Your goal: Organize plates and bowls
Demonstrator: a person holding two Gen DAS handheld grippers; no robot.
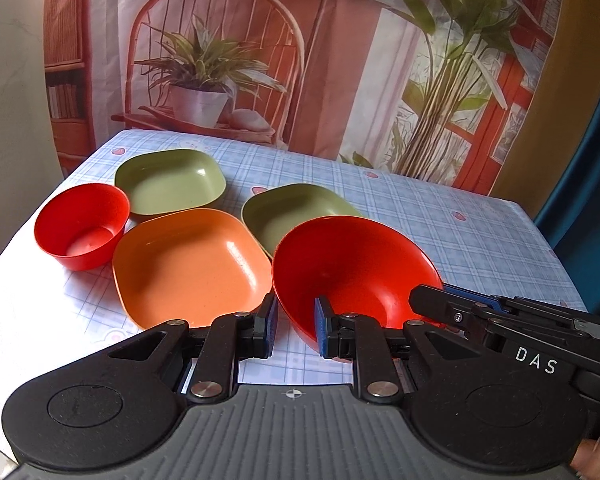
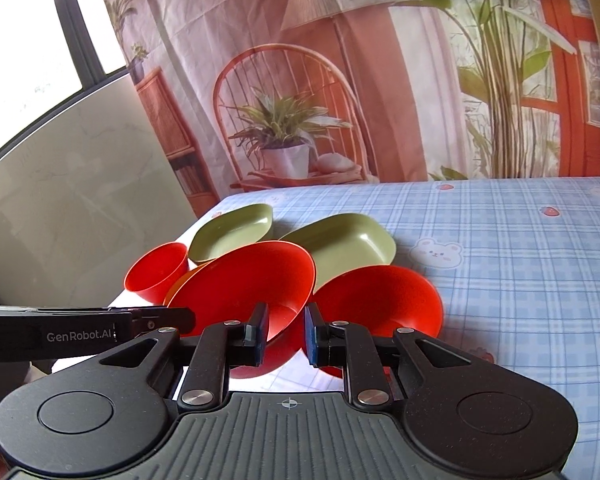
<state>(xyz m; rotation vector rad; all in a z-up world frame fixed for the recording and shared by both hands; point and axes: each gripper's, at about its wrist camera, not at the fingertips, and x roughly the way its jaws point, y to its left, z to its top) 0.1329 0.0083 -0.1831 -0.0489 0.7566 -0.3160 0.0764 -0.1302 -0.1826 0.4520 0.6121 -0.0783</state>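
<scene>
Left tongs [image 1: 296,326]: parted a little, straddling the near rim of a tilted red bowl [image 1: 352,268], one pad outside and one inside; whether they pinched it, I could not tell.
Right tongs [image 2: 286,334]: parted about as far, astride the rim of that same tilted bowl [image 2: 244,284]; grip unclear too.
Second red bowl [image 2: 380,300]: just right of the tilted one, behind the right finger.
Small red bowl [image 1: 82,226]: upright at the bench's left edge.
Orange plate [image 1: 190,264]: between the small bowl and the tilted one.
Green plates: one at the back left [image 1: 170,182], one [image 1: 288,214] behind the tilted bowl.
Bench [image 1: 460,232]: under a blue checked cloth.
</scene>
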